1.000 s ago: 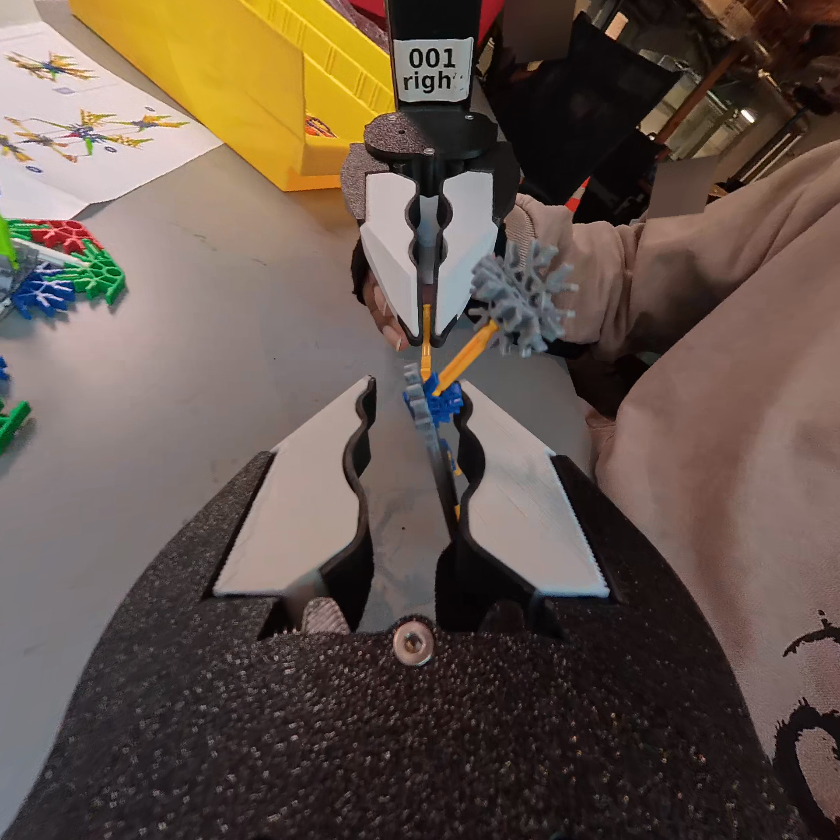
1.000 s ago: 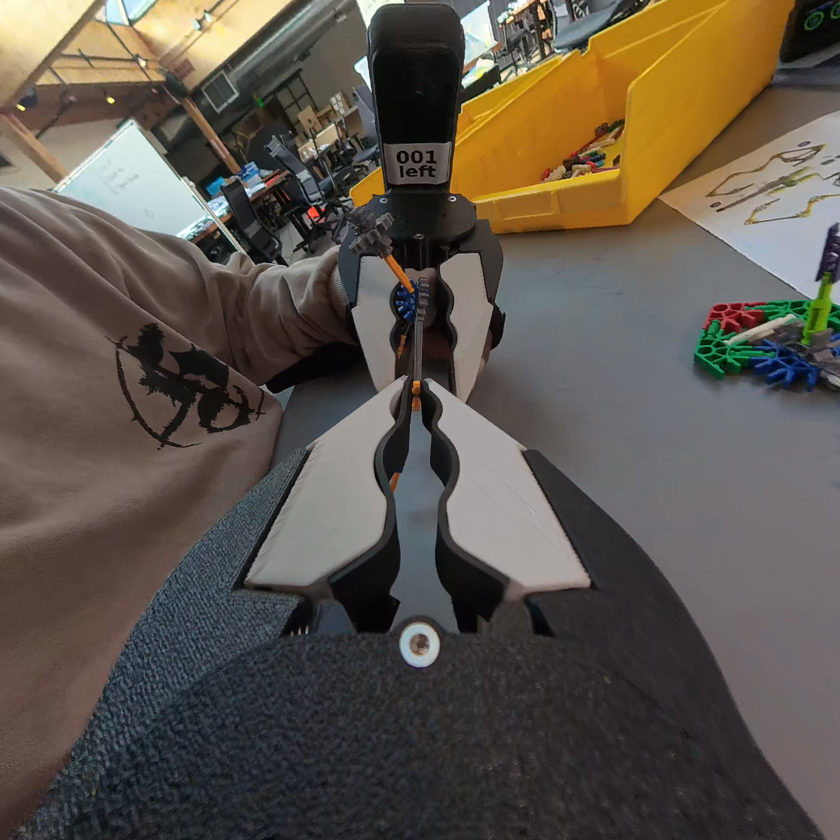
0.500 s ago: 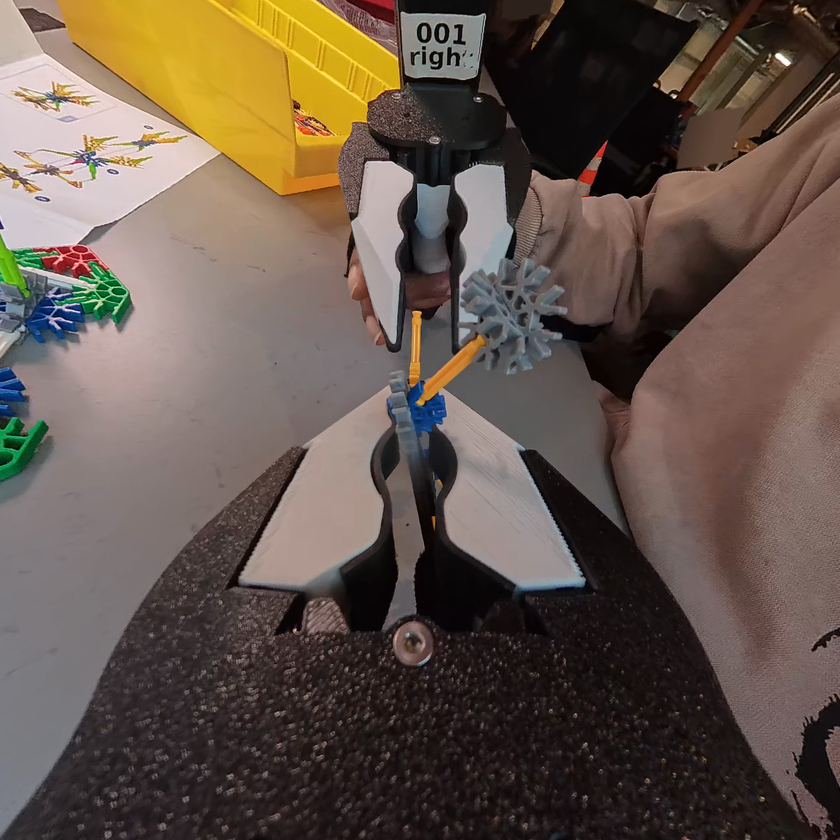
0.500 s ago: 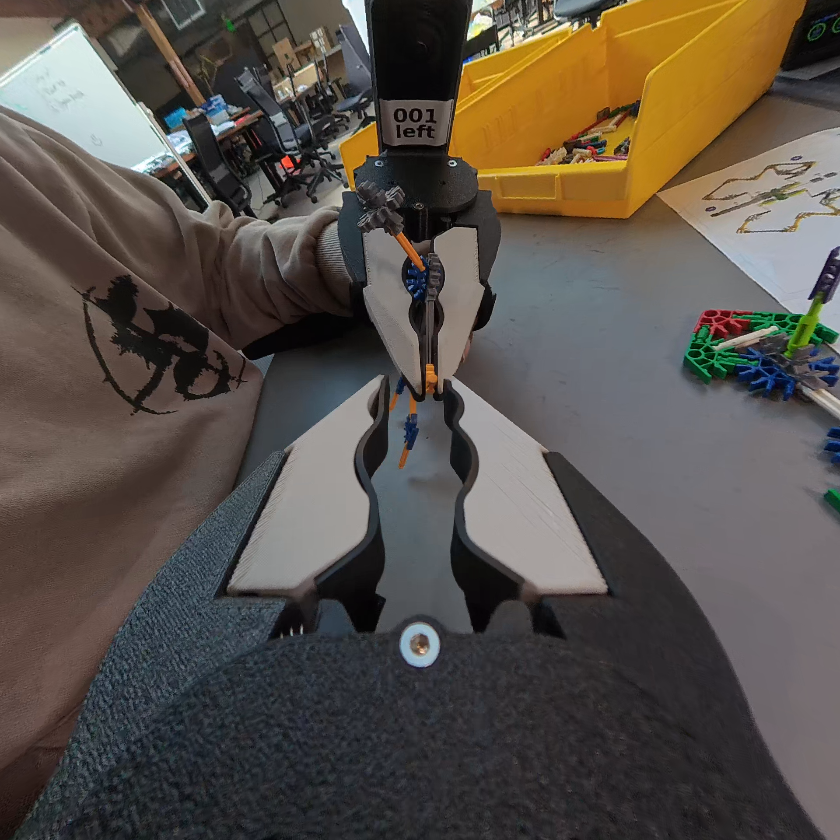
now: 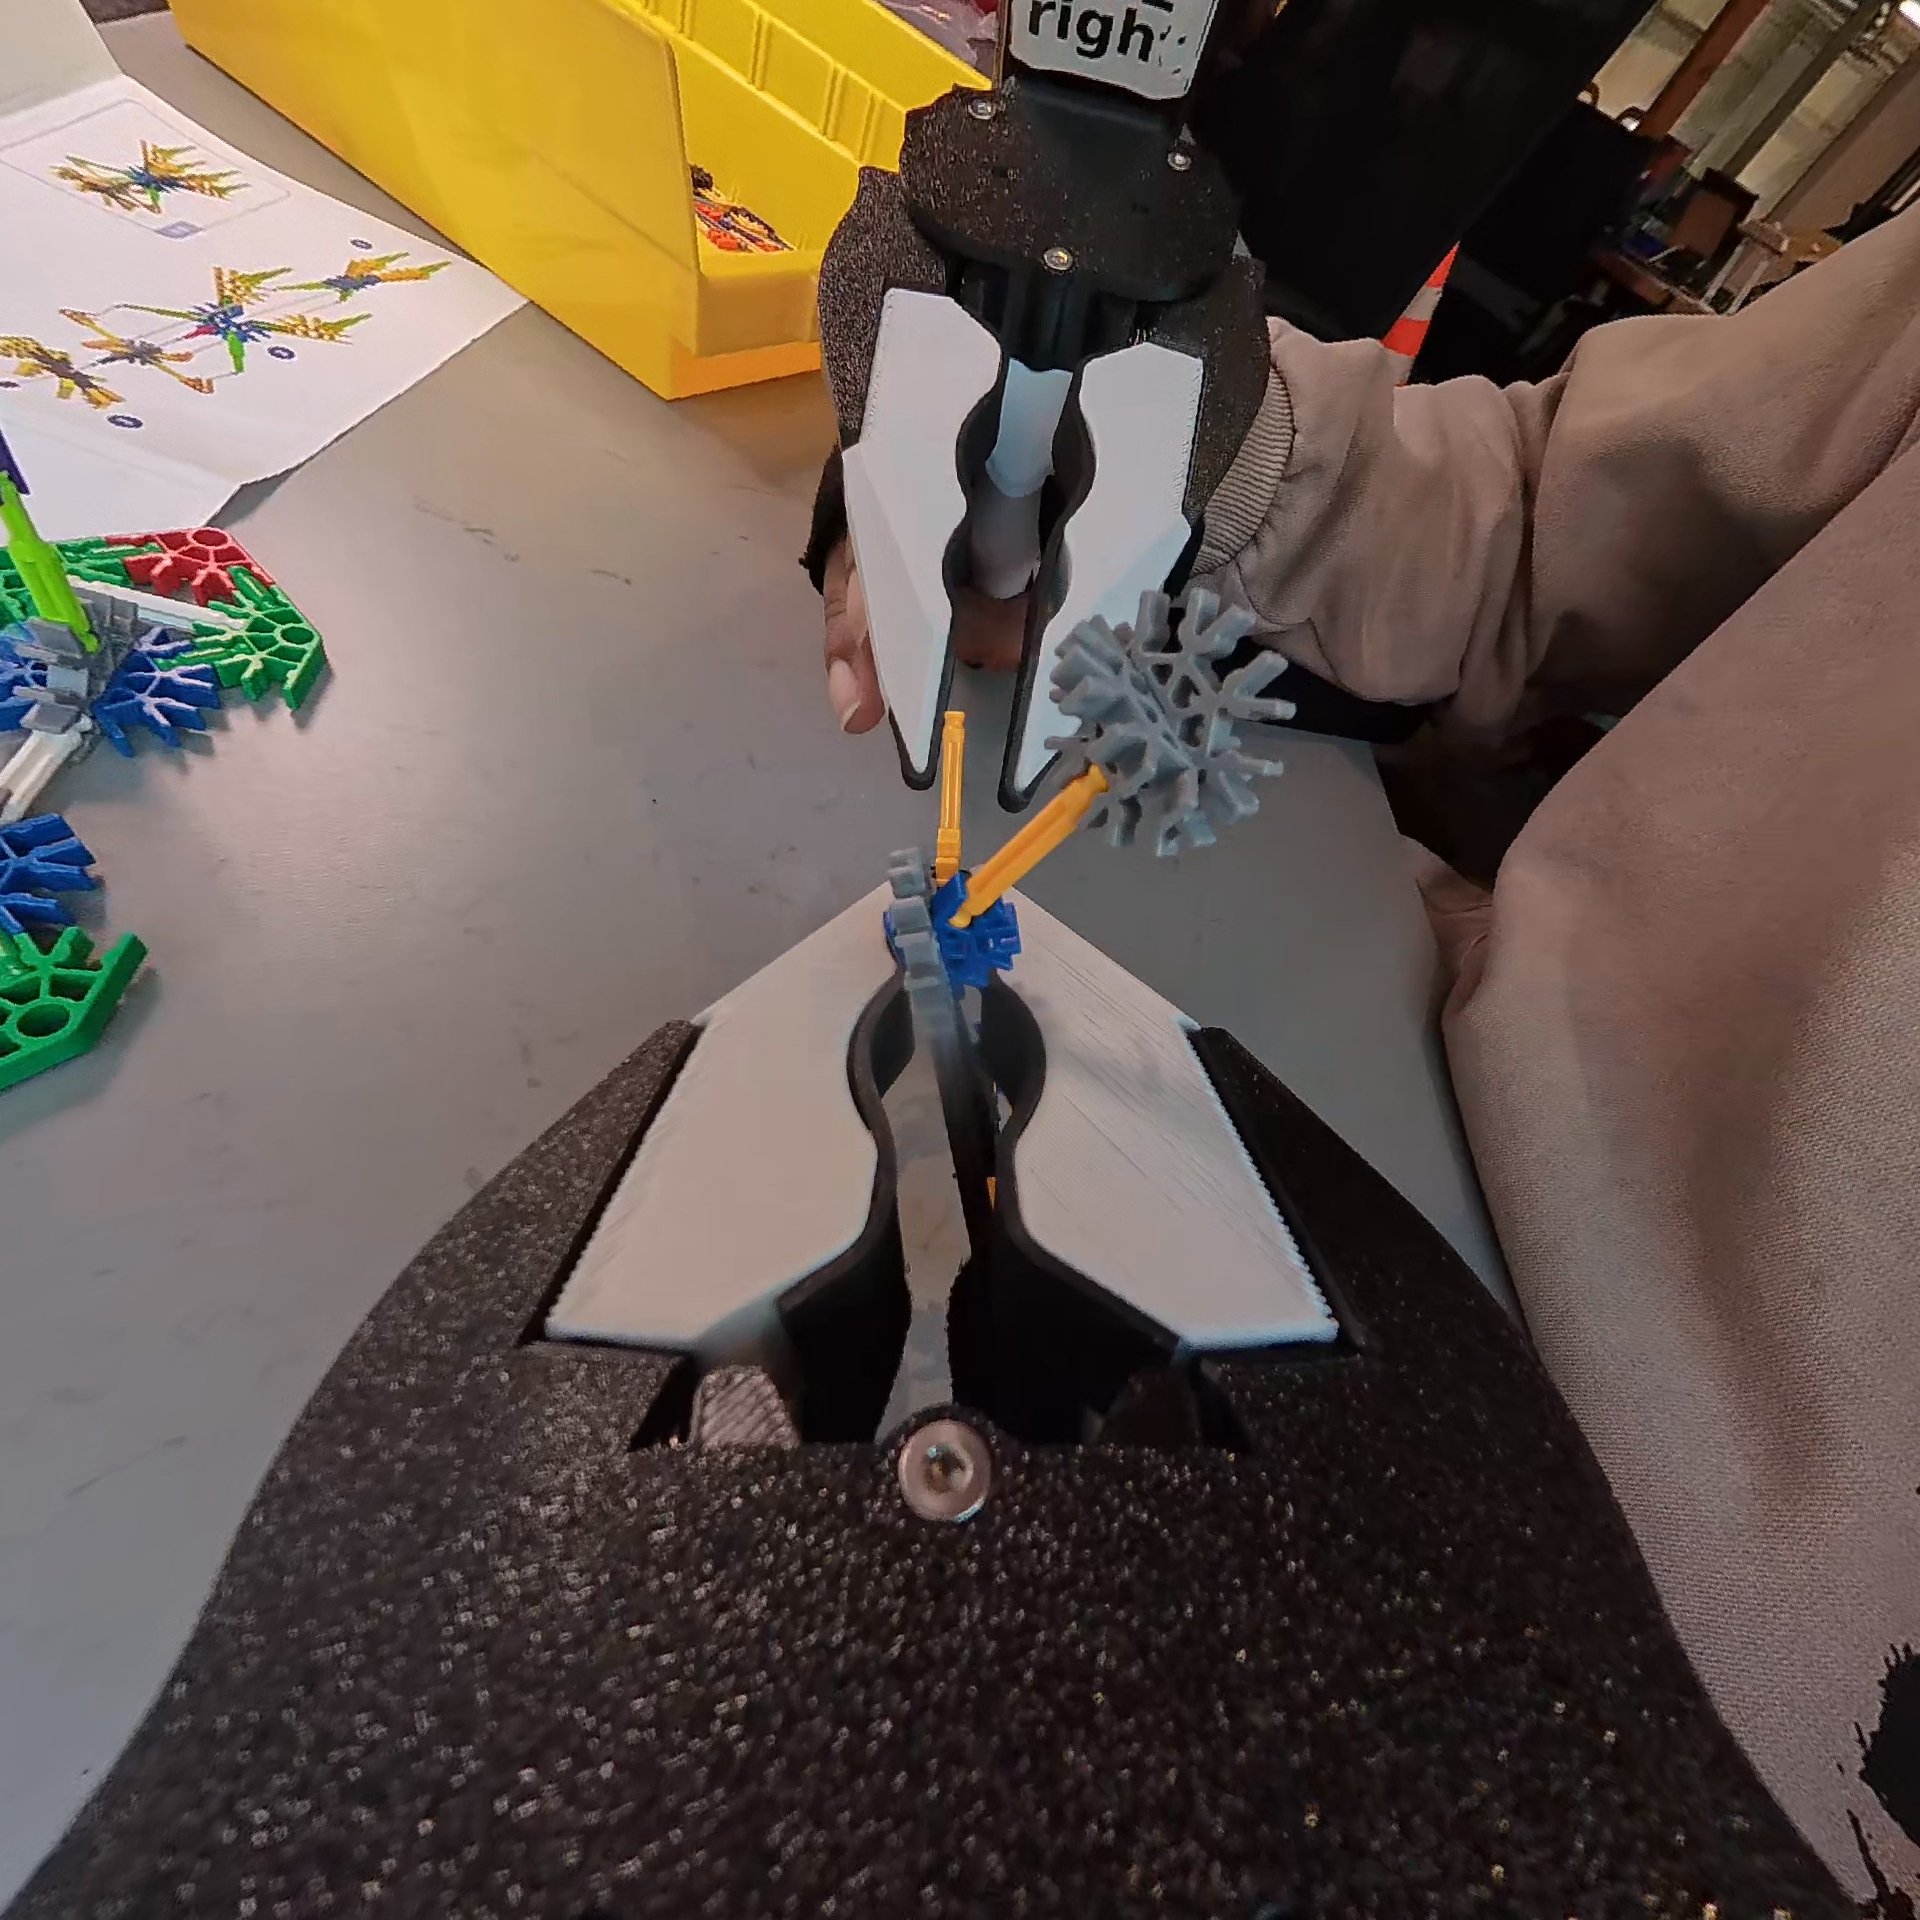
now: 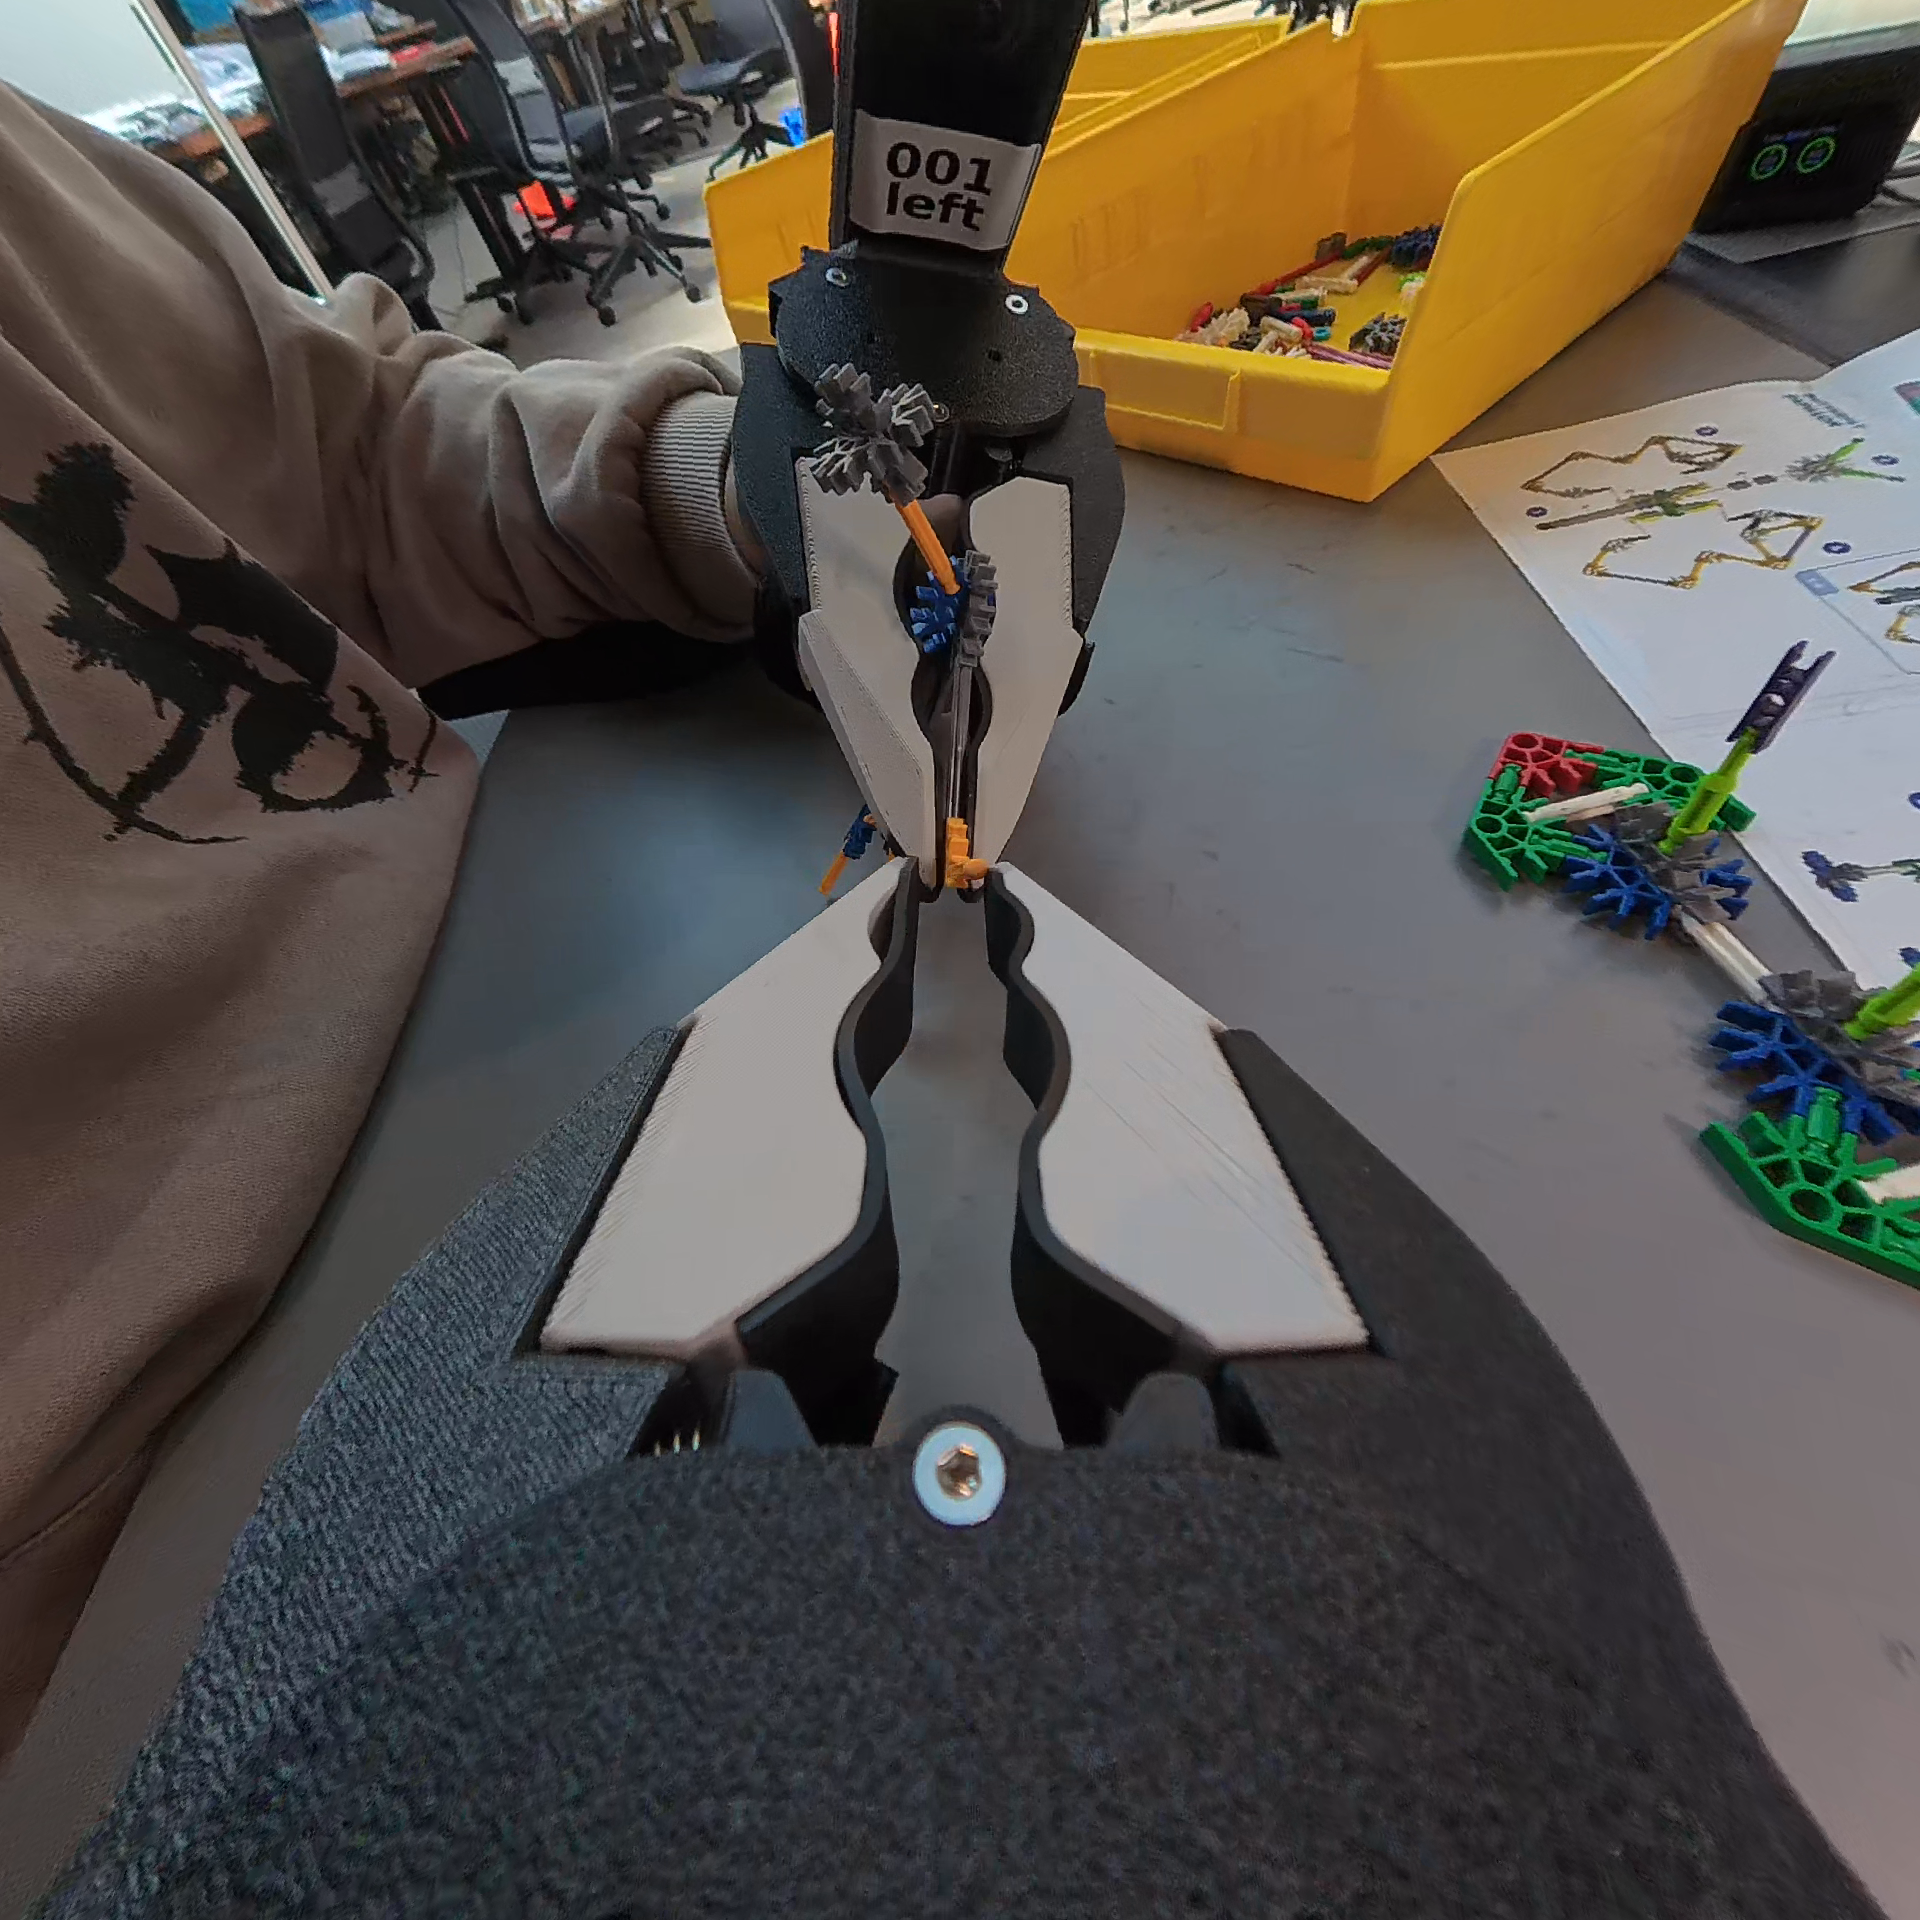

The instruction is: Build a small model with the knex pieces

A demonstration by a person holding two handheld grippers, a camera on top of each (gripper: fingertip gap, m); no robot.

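grey table [image 6: 1299, 665] | office chairs [image 6: 540, 177], desks behind | orange cone [image 5: 1418, 322] | daylight

An open workshop-style office: beyond the yellow parts bin [image 6: 1351, 260] stand rows of rolling office chairs [image 6: 540, 187] and desks [image 6: 395, 83], under exposed structure.

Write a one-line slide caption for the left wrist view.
Left gripper clamps a small rod-and-connector assembly; open right gripper brackets its upright orange rod.
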